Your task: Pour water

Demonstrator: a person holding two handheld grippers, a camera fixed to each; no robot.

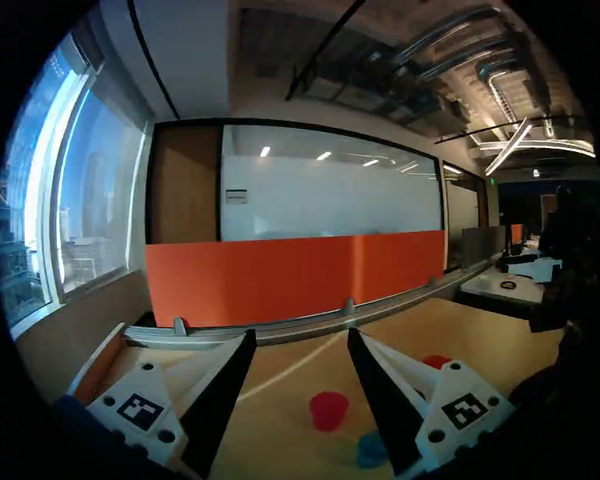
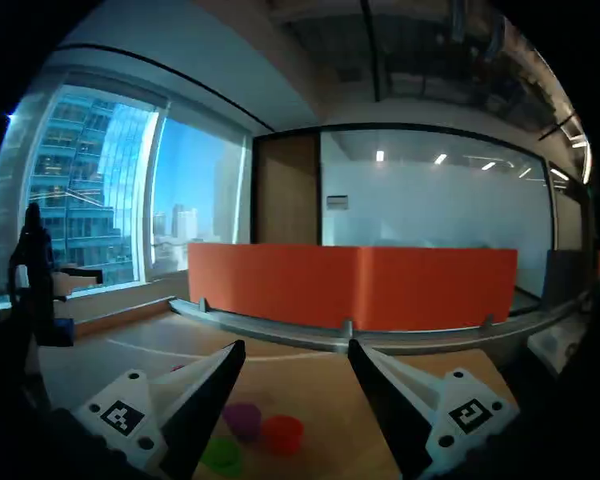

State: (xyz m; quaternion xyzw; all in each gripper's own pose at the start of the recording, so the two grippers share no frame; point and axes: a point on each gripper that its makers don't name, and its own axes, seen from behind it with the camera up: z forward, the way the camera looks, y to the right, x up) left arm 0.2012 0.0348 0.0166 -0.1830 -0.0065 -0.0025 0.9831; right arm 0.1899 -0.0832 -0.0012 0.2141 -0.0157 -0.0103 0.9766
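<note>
My left hand-held gripper (image 1: 302, 334) and right hand-held gripper (image 2: 296, 346) are spread; a red plastic cup (image 1: 329, 410) sits ahead between the left's fingers on the pale wooden tabletop (image 1: 476, 336), well short of the orange partition (image 1: 300, 276).

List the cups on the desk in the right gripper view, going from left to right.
green cup → purple cup → red cup
</note>
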